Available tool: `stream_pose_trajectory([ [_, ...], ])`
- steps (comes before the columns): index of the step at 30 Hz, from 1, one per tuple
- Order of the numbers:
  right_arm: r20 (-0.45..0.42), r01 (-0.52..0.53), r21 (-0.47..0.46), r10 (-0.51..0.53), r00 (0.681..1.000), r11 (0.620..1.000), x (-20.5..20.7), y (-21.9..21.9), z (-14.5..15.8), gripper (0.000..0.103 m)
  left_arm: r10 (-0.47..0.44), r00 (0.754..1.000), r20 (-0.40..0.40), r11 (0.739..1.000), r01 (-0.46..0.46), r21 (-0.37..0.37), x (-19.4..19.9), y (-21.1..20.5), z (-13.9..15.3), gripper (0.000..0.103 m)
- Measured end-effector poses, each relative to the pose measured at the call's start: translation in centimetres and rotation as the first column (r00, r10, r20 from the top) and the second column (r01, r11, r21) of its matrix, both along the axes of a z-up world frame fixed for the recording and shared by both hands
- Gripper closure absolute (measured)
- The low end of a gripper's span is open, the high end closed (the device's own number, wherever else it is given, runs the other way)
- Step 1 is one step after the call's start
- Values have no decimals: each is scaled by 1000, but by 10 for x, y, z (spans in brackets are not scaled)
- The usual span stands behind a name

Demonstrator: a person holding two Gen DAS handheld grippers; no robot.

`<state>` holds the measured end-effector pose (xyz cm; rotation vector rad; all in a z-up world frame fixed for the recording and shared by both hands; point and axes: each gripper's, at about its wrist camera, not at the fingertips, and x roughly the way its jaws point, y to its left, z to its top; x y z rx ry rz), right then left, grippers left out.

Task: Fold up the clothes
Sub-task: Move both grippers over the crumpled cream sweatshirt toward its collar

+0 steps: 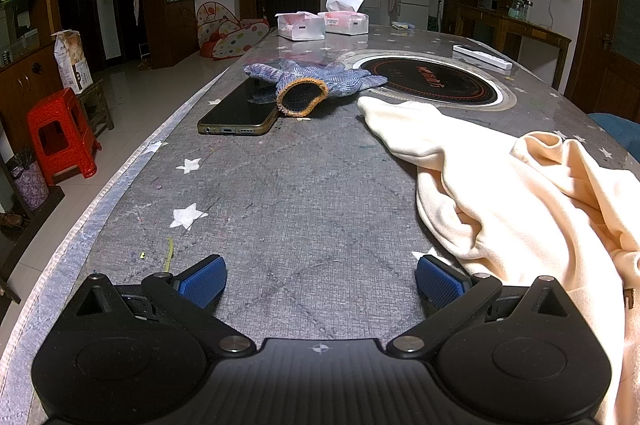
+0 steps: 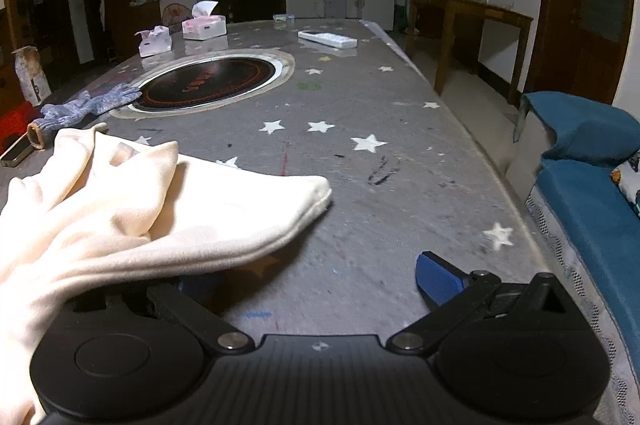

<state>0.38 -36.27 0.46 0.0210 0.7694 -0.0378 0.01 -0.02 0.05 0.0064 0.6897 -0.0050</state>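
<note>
L gripper point(image 1: 320, 283) is sitting low centre of the left wrist view w/ tongs spread wide, nothing between the blue pads point(image 1: 202, 285), only bare table cover point(image 1: 304, 193). Going rightward in that view: phone point(image 1: 240, 111) and knit glove point(image 1: 312, 83) are lying upper centre, glove cuff touching the phone; cream garment point(image 1: 520, 193) is filling the right side, bunched and creased, one sleeve-like end reaching toward the round hotplate point(image 1: 432, 79). In the right wrist view the garment point(image 2: 132, 201) is occupying the left half, a flap hanging over the R gripper point(image 2: 320, 285) left finger; the other pad point(image 2: 438, 281) is showing lower right, well apart, so tongs are standing spread, gripping nothing visible. Garment is lying rumpled, not folded flat. Judgement: folding well is needing cloth spread smooth first; each gripper pinching a single hem edge, not a wad, and pulling apart evenly to kill creases. Room: open cover is lying centre of both views, enough for spreading. Edges: table rim point(image 1: 100, 201) is running down the frame's left side, and rim near the blue couch point(image 2: 592, 193) at right; cloth nearest the viewer is seeming to hang off, could slide. Glove/phone are crowding the far sleeve.
</note>
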Motion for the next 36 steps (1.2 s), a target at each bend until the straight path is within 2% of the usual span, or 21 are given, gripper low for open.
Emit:
stream_pose_trajectory([
  [9,177,19,-82,-5,984,996,-49,-3,23,0,20,1000,-10,1000,-20,5,-10,-5,2,0],
  [13,193,31,-50,-21,981,998,-71,-4,35,0,30,999,-32,1000,-29,7,-15,-10,4,0],
  [20,221,-23,-15,26,975,1000,-86,10,42,0,25,998,-61,1000,-24,13,-34,-21,9,0],
  [29,225,-109,43,97,970,993,-99,29,41,0,2,999,-52,1000,0,29,-59,-38,21,0],
  [36,240,-152,51,136,961,987,-109,39,44,0,-17,999,-39,999,19,45,-70,-51,31,0],
])
